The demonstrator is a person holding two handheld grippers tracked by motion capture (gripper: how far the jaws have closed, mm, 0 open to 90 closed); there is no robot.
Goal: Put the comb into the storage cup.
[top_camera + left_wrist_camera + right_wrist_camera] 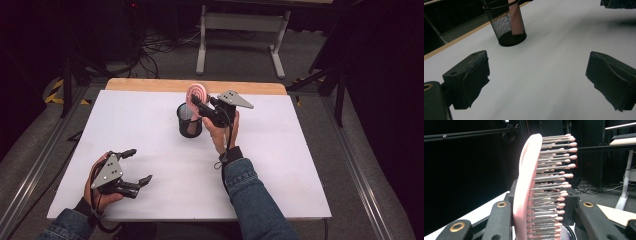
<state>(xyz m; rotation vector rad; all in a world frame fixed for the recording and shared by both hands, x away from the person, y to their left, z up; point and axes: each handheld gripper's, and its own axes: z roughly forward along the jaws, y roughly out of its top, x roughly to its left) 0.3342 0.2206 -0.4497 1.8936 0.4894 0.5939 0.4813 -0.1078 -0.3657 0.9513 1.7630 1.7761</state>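
So nearest the person, down by the tabletop's (280, 165) near left corner, the left tongs (141, 167) just sit low over the white surface with the jaws spread wide and nothing between them. In the left gripper view you can see both black pads (470, 77) far apart with only bare tabletop in the gap, and the mesh cup (506, 23) well off ahead of them.

Further out, around the middle of the tabletop toward the far edge, the right tongs (197, 102) are pinched on a pink hairbrush (196, 95). In the right gripper view the jaws clamp it from both sides, low on the head, bristles (554, 170) sticking out to one side and the pink back facing the other.

The bit that matters for whatever comes next: the brush stands pretty much upright, long axis running up and down, and its lower end goes down into the black mesh cup (189, 121), which sits right under the right tongs. The left gripper view shows a pink strip (515, 20) through the mesh, reaching well down toward the bottom, though I can't tell if it actually touches the base.

My guess is the brush is being dropped in or pulled out, so the move is a straight vertical one along that axis. Right hand (220, 132) is clearly the one on it, left is well apart
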